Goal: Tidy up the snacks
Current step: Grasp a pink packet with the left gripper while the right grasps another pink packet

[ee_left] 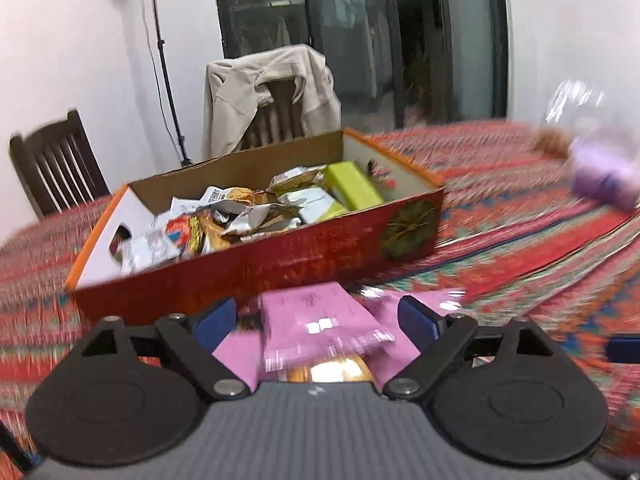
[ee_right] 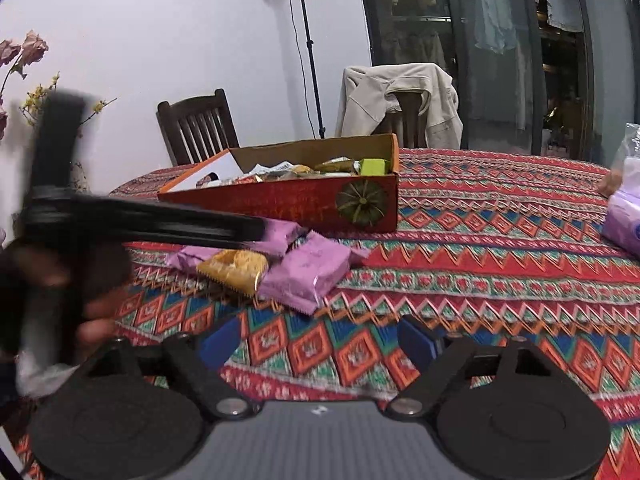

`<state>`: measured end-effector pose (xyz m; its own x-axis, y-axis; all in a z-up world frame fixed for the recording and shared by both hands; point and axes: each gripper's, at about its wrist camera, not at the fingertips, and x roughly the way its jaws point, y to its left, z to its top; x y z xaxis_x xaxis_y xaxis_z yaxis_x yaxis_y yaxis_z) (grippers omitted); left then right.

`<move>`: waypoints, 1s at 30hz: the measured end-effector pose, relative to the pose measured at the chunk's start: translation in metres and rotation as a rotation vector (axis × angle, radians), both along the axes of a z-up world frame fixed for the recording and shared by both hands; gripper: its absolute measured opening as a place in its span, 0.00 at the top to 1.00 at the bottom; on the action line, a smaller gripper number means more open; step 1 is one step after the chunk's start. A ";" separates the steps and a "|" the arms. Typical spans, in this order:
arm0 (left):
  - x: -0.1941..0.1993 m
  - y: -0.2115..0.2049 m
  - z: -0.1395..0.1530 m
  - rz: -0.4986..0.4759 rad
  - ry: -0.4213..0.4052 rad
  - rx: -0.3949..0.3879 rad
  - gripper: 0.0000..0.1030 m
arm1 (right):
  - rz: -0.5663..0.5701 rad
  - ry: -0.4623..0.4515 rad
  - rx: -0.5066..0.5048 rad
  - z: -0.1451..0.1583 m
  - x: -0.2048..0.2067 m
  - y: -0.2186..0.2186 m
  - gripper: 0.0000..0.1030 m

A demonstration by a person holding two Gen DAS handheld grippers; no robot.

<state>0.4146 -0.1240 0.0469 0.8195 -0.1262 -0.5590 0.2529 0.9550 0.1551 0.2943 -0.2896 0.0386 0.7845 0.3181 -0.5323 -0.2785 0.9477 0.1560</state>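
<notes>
Left gripper (ee_left: 316, 322) jaws wide, straddling a pink snack packet (ee_left: 320, 330), pads not pressing it. Right gripper (ee_right: 320, 342) jaws wide, nothing between, only patterned tablecloth (ee_right: 500, 240). Pink packets and a yellow cracker packet (ee_right: 234, 270) lie at 11 o'clock, just beside the red cardboard box (ee_right: 304, 204) holding snacks.

Red cardboard box (ee_right: 288, 204), matt, raw brown inside. Pink snack packets (ee_right: 306, 276) glossy plastic film; yellow packet (ee_right: 234, 268) shiny too. Patterned woven cloth (ee_right: 480, 248) on desk, matt. Dark wooden chair (ee_right: 196, 128). Beige fabric jacket (ee_right: 400, 96).
</notes>
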 end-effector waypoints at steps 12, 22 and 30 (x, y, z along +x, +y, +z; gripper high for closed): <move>-0.018 0.065 0.023 0.064 0.053 -0.278 0.39 | 0.017 0.084 0.047 -0.014 0.052 0.006 0.18; -0.093 0.140 0.016 0.240 0.033 -0.331 0.39 | 0.015 0.120 0.098 -0.014 0.132 0.052 0.26; -0.125 0.145 0.014 0.257 0.011 -0.295 0.39 | -0.008 0.018 -0.135 -0.023 0.116 0.073 0.41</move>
